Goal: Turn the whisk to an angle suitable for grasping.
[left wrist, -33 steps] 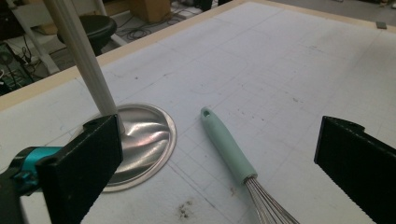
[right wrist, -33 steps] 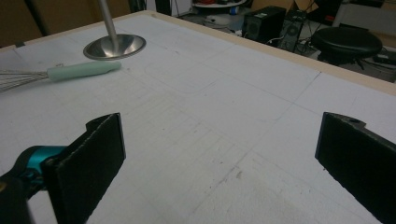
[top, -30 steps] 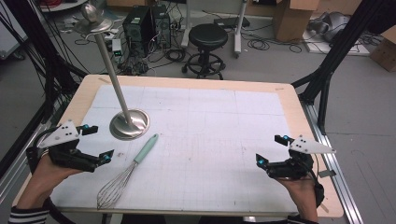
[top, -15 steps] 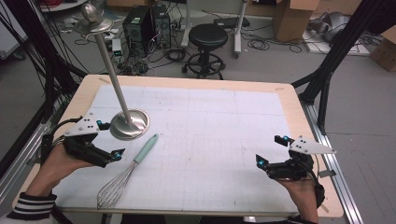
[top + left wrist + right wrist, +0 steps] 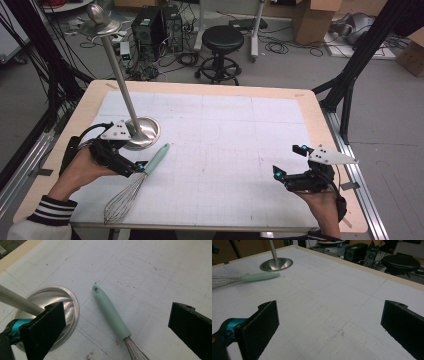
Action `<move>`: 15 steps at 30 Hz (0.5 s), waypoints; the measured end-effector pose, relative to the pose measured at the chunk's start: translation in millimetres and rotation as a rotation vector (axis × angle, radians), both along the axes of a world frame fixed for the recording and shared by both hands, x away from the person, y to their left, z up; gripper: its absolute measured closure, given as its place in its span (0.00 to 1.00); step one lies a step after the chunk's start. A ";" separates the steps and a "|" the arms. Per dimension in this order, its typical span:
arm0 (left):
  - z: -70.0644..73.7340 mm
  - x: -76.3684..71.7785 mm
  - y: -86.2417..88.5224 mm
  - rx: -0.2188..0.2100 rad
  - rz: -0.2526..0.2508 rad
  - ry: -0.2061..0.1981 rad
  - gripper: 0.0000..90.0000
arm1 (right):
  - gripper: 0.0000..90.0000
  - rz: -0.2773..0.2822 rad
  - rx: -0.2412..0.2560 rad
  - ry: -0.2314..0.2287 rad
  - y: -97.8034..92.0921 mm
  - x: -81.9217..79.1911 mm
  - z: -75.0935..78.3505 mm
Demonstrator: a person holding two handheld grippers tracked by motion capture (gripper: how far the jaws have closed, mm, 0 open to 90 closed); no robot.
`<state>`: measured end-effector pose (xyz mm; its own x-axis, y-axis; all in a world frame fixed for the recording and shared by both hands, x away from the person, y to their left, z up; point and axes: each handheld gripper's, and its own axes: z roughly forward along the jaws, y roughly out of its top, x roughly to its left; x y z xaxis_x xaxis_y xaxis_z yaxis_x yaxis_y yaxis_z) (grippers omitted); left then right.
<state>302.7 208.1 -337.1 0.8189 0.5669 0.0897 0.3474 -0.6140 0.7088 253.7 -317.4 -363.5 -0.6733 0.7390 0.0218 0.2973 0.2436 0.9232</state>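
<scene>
Left gripper (image 5: 134, 167) poised over whisk handle (image 5: 111, 313) — jaws wide apart.
Right gripper (image 5: 290, 162), likewise spread, idles near the worktop's right edge.

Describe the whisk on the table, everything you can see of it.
The whisk with the pale mint-green handle lies flat on the white gridded mat, unheld. Its handle is smooth and tapered, looks like plastic or silicone, and has a small hanging hole at its tip, which points toward the round steel stand base without touching it. The thin silvery wire loops point toward the person's edge. The left tongs hover open above the handle.
</scene>
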 end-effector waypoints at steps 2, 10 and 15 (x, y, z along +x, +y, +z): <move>0.0 2.2 -3.5 0.023 -0.010 0.012 0.02 | 0.01 0.004 -0.002 -0.002 0.4 0.5 0.0; -6.2 9.3 -9.5 0.061 -0.009 0.047 0.02 | 0.01 0.011 0.000 -0.001 1.6 1.4 0.6; -8.7 11.5 -11.6 0.071 -0.012 0.059 0.02 | 0.01 0.012 0.001 -0.002 2.2 1.7 0.6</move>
